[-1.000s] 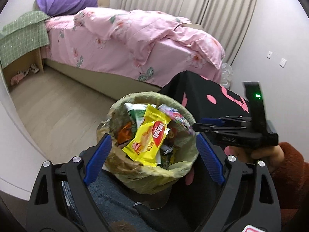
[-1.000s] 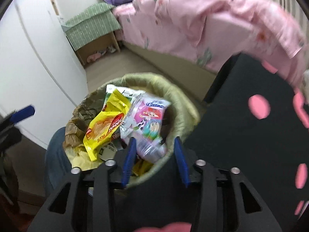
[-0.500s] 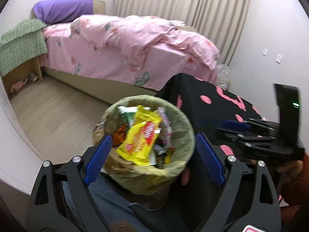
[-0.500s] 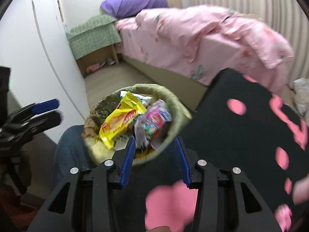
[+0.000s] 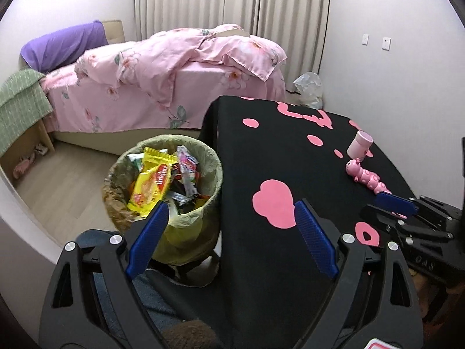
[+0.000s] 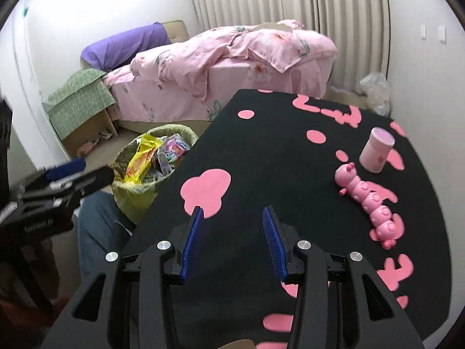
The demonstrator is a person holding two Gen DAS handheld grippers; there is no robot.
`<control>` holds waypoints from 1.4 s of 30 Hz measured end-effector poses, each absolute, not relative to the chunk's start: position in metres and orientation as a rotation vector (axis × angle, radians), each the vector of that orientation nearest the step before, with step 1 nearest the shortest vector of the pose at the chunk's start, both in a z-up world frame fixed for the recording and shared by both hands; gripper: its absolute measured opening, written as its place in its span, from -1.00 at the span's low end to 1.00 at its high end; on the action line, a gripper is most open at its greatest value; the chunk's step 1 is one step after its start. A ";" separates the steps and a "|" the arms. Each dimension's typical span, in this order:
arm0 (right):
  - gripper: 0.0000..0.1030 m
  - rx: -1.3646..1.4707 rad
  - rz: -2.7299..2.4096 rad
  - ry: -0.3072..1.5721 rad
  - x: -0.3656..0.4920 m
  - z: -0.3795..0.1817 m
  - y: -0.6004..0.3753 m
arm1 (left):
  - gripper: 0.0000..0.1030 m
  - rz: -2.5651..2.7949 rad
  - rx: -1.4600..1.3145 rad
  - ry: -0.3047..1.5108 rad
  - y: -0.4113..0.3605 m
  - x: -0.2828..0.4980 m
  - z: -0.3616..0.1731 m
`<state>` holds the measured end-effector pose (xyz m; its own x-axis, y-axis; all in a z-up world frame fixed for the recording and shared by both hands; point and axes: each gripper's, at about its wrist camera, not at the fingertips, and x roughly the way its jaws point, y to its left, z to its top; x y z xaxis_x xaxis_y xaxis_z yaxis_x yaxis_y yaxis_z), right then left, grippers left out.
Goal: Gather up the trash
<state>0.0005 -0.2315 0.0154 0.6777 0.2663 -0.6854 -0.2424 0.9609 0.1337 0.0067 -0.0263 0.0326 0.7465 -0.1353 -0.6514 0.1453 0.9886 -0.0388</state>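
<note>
A bin lined with a green bag (image 5: 203, 148) (image 6: 186, 129) stands on the floor at the left edge of the table. It is full of wrappers, with a yellow snack packet (image 5: 151, 183) (image 6: 142, 157) and a pink-and-white packet (image 5: 187, 165) (image 6: 174, 148) on top. My left gripper (image 5: 231, 205) is wide open with nothing in it, between the bin and the table's edge. Over the black cloth, my right gripper (image 6: 232, 209) is open and holds nothing; its blue pads stand apart above a pink patch.
The table wears a black cloth with pink shapes (image 5: 261, 151) (image 6: 276, 160). On its right side lie a pink caterpillar toy (image 6: 366, 197) and a pink cup (image 6: 376, 149). A pink bed (image 5: 174, 67) lies behind, a white plastic bag (image 5: 308, 87) by the curtain, a jeans-clad leg (image 6: 96, 218) near the bin.
Both grippers swung right, from over the bin towards the table. The right gripper's jaws widened and let go of the pink-and-white packet, which now lies in the bin.
</note>
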 end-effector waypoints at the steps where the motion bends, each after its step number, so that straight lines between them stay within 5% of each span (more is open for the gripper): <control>1: -0.21 0.022 0.287 0.767 -0.002 0.017 -0.229 | 0.63 -0.140 0.026 0.709 -0.027 0.003 0.035; 42: -0.21 0.031 0.296 0.721 -0.010 0.032 -0.225 | 0.63 -0.094 0.026 0.715 -0.017 -0.016 0.039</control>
<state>-0.0103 -0.2247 0.0324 0.7114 0.2775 -0.6457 -0.2564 0.9579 0.1291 -0.0158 -0.0171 0.0385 0.7511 -0.0770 -0.6557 0.0947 0.9955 -0.0084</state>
